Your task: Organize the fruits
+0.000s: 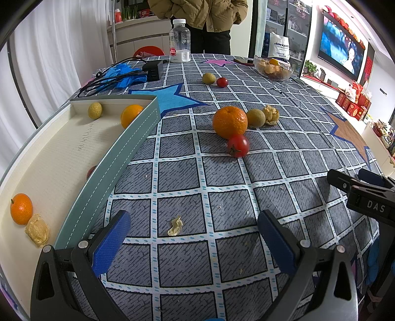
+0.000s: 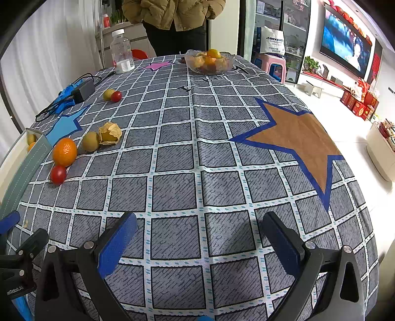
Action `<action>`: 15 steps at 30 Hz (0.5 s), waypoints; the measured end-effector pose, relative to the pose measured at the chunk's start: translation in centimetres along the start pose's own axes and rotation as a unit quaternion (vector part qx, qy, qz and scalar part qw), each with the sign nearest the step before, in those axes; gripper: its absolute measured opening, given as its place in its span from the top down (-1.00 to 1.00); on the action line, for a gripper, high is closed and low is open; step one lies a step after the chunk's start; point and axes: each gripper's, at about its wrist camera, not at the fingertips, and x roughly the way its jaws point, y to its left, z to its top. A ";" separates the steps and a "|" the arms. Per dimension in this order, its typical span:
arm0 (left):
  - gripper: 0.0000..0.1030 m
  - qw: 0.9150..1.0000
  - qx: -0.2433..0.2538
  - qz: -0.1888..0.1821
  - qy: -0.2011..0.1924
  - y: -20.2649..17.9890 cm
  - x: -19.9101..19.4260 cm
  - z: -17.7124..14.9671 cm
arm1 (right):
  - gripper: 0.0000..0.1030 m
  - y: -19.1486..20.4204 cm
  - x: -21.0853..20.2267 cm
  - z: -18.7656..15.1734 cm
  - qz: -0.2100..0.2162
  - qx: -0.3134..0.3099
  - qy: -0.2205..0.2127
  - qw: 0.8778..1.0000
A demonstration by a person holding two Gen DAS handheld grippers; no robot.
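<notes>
A grey-edged tray (image 1: pixel 130 138) on the left holds two oranges (image 1: pixel 21 208), a yellow-green fruit (image 1: pixel 95 110) and a husked physalis (image 1: pixel 37 230). On the cloth lie an orange (image 1: pixel 229 122), a cherry tomato (image 1: pixel 238 145), a green fruit (image 1: pixel 255 118) and a husked physalis (image 1: pixel 271 114). Farther back a green fruit (image 1: pixel 208 78) touches a second tomato (image 1: pixel 222 82). My left gripper (image 1: pixel 193 228) stands open over bare cloth beside the tray. My right gripper (image 2: pixel 198 229) is open too, with nothing between its fingers; the same group of fruit (image 2: pixel 64 151) lies far to its left.
A glass bowl of fruit (image 2: pixel 209 61) and a plastic bottle (image 1: pixel 180 40) stand at the far edge, where a person in a tan jacket (image 1: pixel 197 12) waits. A black charger with cables (image 1: pixel 153 70) and blue gloves lie back left. A husk scrap (image 1: pixel 175 226) lies near my left fingers.
</notes>
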 end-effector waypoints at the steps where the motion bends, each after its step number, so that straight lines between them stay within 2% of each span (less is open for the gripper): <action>1: -0.99 1.000 0.000 0.000 0.000 0.0 0.0 0.0 | -0.99 0.0 0.0 0.0 0.000 0.000 0.000 1.000; 15: -0.99 1.000 0.003 -0.003 0.000 -0.2 0.0 0.0 | -0.99 0.0 0.0 0.0 0.000 0.000 0.000 1.000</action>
